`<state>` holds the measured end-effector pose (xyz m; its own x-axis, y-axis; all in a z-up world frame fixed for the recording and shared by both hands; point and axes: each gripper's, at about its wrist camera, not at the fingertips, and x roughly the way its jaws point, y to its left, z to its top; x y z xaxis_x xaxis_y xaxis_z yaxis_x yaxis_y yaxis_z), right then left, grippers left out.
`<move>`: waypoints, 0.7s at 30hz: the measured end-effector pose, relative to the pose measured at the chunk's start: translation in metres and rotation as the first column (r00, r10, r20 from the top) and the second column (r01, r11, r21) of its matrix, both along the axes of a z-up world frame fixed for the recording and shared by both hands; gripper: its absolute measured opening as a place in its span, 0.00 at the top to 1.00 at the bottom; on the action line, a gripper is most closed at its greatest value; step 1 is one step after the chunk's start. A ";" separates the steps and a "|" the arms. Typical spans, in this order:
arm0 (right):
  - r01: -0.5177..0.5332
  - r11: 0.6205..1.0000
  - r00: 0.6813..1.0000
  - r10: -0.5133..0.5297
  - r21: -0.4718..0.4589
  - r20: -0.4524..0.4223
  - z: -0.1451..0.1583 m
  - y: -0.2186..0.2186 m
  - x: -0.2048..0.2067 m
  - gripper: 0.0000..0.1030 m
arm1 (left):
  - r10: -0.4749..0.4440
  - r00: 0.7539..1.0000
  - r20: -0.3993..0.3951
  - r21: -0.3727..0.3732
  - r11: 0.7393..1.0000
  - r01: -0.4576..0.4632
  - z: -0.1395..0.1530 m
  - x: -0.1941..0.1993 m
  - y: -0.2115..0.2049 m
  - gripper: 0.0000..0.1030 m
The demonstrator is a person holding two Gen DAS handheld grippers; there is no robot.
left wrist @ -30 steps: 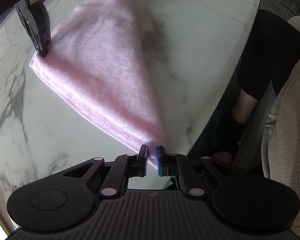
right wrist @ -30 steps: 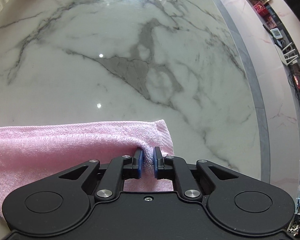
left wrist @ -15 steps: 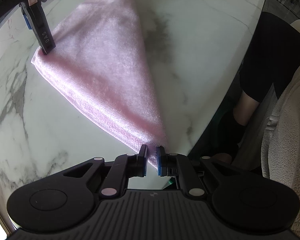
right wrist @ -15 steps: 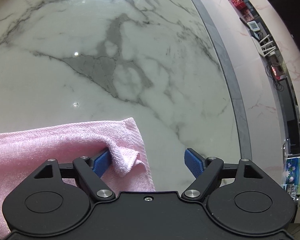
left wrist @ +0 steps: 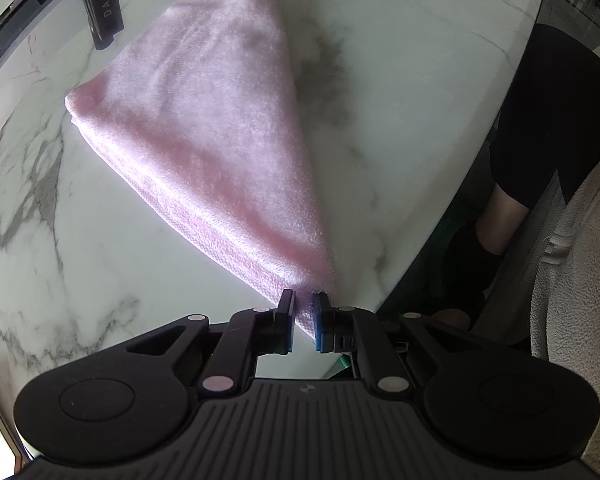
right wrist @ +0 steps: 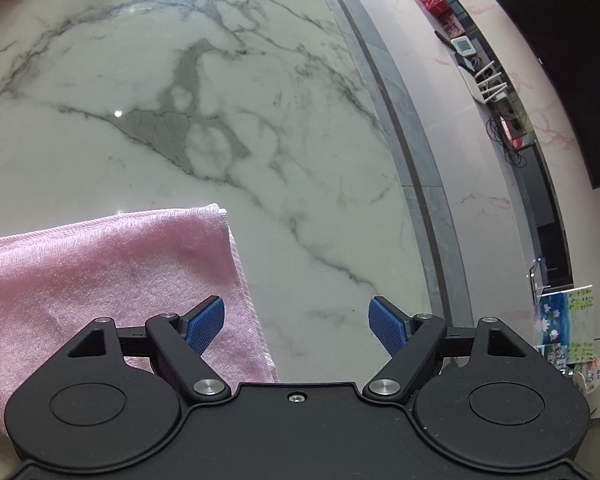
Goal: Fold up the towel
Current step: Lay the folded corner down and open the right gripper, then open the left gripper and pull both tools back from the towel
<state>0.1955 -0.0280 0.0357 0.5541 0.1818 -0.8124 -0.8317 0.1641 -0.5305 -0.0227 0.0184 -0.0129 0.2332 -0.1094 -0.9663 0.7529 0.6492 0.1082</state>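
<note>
Left wrist view: the left gripper [left wrist: 303, 316] is still pinching the near corner of the pink towel [left wrist: 216, 148], its blue pads clenched on the cloth exactly as a second ago. What has changed is at 11 o'clock: the right gripper [left wrist: 100, 4], which was pressing down on the towel's far left corner a second ago, is now hanging above the marble, clear of the fabric. The folded towel is lying flat on the white marble table [left wrist: 400, 80], its long axis running from the pinched corner at 6 o'clock up toward 12 o'clock, with the stacked folded edges facing 9 o'clock. At 3 o'clock, past the table's edge, a person's leg in black clothing [left wrist: 548, 128] is showing beside a cream bouclé chair [left wrist: 580, 280].

Right wrist view: the right gripper [right wrist: 299, 322] is now hanging with its blue pads spread wide and nothing between them; a second ago they were clamped on the towel's corner. The towel [right wrist: 112, 276] is resting at 8 o'clock, its corner smoothed flat, the left pad hovering over its edge and the right pad over bare marble. Its hemmed edge is running from 6 o'clock toward 11 o'clock. The grey-veined table [right wrist: 228, 120] is filling the middle of the frame, with a grey floor border [right wrist: 416, 168] curving past at 2 o'clock and cluttered shelving [right wrist: 496, 92] along a pink-veined wall at 3 o'clock.
</note>
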 end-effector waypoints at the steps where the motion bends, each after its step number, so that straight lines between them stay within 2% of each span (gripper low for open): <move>1: 0.005 1.000 1.000 -0.005 0.005 -0.002 0.003 -0.004 -0.003 0.25 | 0.005 1.000 0.002 0.002 1.000 -0.005 0.000 0.000 0.000 0.92; 7: 0.056 0.998 0.998 -0.055 0.037 -0.020 0.017 -0.033 -0.018 0.28 | 0.072 0.997 -0.002 0.011 0.997 -0.072 0.002 0.003 0.005 0.90; 9: 0.070 0.996 0.997 -0.069 0.050 -0.030 0.021 -0.045 -0.020 0.35 | 0.089 0.996 0.008 0.029 0.996 -0.089 0.007 0.002 0.009 0.90; 11: 0.097 0.993 0.994 -0.094 0.069 -0.050 0.025 -0.061 -0.019 0.54 | 0.131 0.991 0.032 0.025 0.991 -0.132 0.017 0.002 0.016 0.89; 14: 0.155 0.980 0.985 -0.143 0.124 -0.100 0.029 -0.088 -0.015 0.65 | 0.207 0.975 0.081 0.003 0.978 -0.208 0.033 0.004 0.026 0.82; 18: 0.296 0.934 0.948 -0.262 0.201 -0.182 0.021 -0.128 -0.001 0.77 | 0.333 0.926 0.177 -0.083 0.943 -0.323 0.054 0.012 0.026 0.82; 20: 0.366 0.900 0.922 -0.315 0.236 -0.227 0.014 -0.146 0.006 0.81 | 0.364 0.915 0.174 -0.139 0.929 -0.343 0.058 0.015 0.016 0.82; 21: 0.395 0.883 0.909 -0.334 0.255 -0.250 0.009 -0.154 0.009 0.81 | 0.368 0.917 0.155 -0.160 0.925 -0.344 0.056 0.017 0.009 0.82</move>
<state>0.2043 -0.1824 0.0452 0.4650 0.2436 -0.8511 -0.7628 0.5982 -0.2456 -0.0061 0.0273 0.0436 0.4472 -0.1061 -0.8881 0.4453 0.8876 0.1182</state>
